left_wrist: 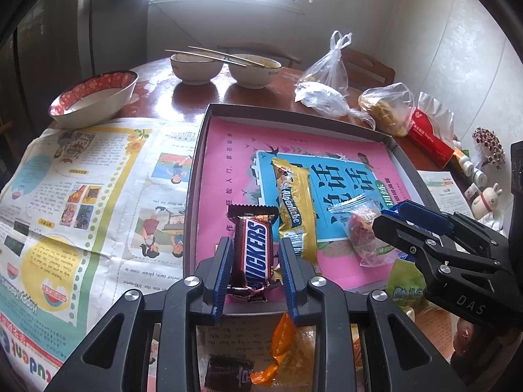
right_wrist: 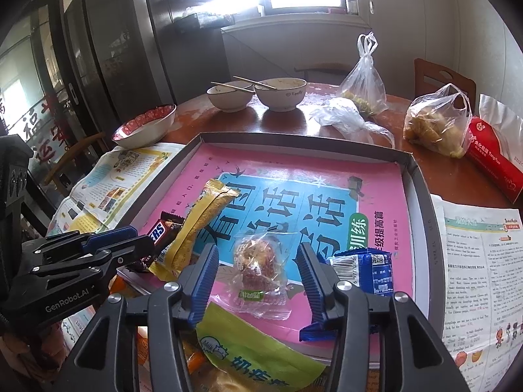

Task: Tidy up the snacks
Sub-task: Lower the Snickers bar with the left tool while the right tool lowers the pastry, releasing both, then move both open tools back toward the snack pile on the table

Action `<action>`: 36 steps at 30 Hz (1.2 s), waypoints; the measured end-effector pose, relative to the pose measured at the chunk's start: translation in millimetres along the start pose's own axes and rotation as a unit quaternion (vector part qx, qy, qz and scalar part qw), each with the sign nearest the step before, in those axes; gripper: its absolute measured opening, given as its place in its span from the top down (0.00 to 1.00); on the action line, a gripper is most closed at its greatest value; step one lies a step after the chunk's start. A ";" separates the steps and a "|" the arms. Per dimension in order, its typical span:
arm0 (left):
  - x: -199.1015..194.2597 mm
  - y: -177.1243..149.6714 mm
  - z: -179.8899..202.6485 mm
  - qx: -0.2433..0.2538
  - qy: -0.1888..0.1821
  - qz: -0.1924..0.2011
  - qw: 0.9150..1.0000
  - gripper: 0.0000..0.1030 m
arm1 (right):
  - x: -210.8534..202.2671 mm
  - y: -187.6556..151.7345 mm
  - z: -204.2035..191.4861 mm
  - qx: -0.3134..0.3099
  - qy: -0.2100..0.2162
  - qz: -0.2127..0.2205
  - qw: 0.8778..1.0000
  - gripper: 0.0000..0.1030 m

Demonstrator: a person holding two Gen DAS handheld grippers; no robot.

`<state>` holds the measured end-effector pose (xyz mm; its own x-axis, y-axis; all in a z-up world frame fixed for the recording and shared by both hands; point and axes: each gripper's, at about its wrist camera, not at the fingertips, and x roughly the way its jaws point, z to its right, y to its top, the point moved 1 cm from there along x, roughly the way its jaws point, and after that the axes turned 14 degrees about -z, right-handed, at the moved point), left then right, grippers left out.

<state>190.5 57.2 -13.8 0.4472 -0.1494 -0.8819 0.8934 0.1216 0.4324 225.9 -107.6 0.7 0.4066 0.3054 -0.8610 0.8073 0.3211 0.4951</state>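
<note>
- The left gripper point(left_wrist: 255, 261) straddles the chocolate bar point(left_wrist: 253, 248) at lower centre of the tray point(left_wrist: 196, 170); its pads stand clear, released.
- The right gripper point(right_wrist: 258, 281) brackets the clear-wrapped snack point(right_wrist: 261, 268), jaws apart, not clamping.

two white bowls point(right_wrist: 255, 96) (chopsticks point(right_wrist: 243, 85) across them), a red-rimmed bowl point(left_wrist: 94, 98) and newspaper point(left_wrist: 81, 179) on the table.
</note>
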 end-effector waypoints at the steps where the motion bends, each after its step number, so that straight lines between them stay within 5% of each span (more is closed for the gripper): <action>1: -0.1 -0.2 0.1 0.000 0.001 0.000 1.000 0.67 | -0.6 0.0 0.2 0.001 0.000 0.001 1.000 0.48; 20: -10.1 -7.6 3.8 0.006 0.019 0.004 1.000 0.39 | -12.9 -7.7 -1.1 0.004 0.004 0.012 1.000 0.40; 36: -37.5 -18.6 0.6 0.008 0.021 0.023 0.999 0.34 | -44.3 -21.1 -3.5 0.004 0.001 0.043 0.999 0.36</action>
<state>157.2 60.0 11.3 0.4863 -0.1035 -0.8676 0.8724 0.1126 0.4756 189.4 -124.7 28.8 0.4731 0.3340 -0.8153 0.7733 0.2861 0.5659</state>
